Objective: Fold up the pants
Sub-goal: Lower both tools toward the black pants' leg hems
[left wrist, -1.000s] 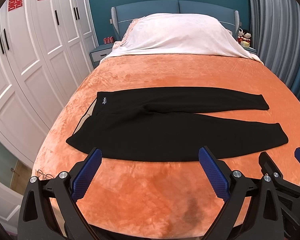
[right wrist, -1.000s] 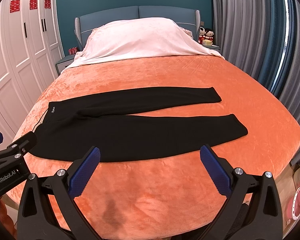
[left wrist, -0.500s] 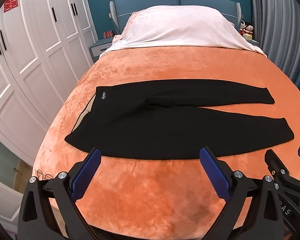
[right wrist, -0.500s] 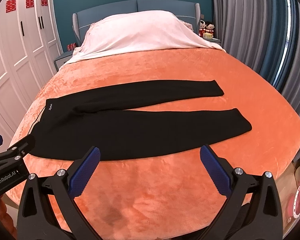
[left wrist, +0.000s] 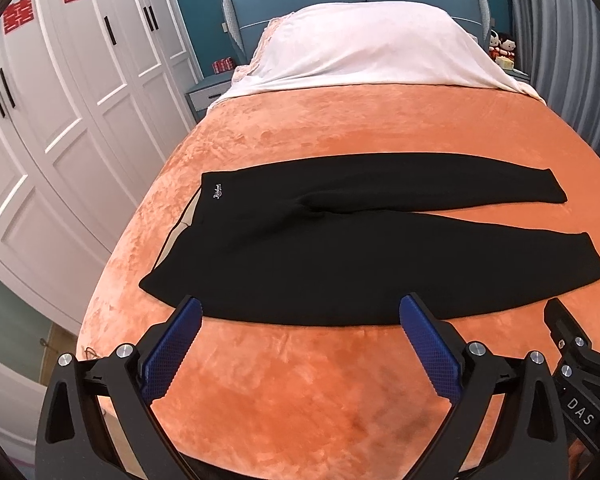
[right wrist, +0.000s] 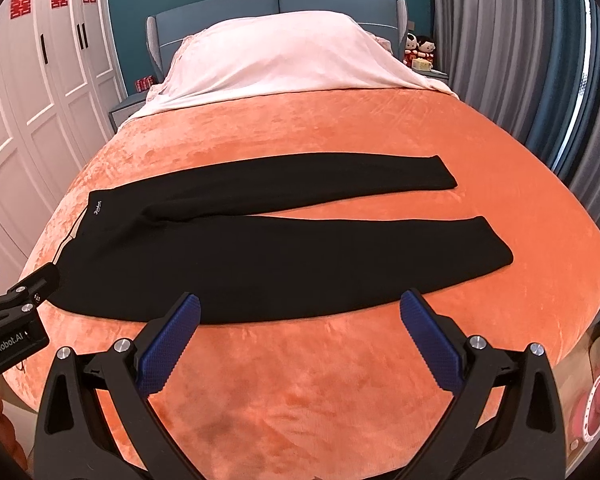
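Note:
Black pants (left wrist: 340, 248) (right wrist: 260, 248) lie flat across the orange bed, waistband to the left, both legs stretched to the right with a narrow gap between them. A small white logo sits near the waistband. My left gripper (left wrist: 300, 312) hovers open over the near hem of the closer leg, nothing between its blue pads. My right gripper (right wrist: 300, 312) is open too, just short of the same near edge and holding nothing. Each gripper's black body shows at the edge of the other's view.
The orange blanket (left wrist: 340, 380) covers the bed, with a white cover (left wrist: 372, 52) heaped at the headboard. White wardrobe doors (left wrist: 60, 100) line the left side. Grey curtains (right wrist: 520, 60) hang on the right. A nightstand (left wrist: 208, 96) stands beside the headboard.
Both grippers have moved forward and a little higher over the bed, so the pants sit closer to the fingertips. The pants have not moved.

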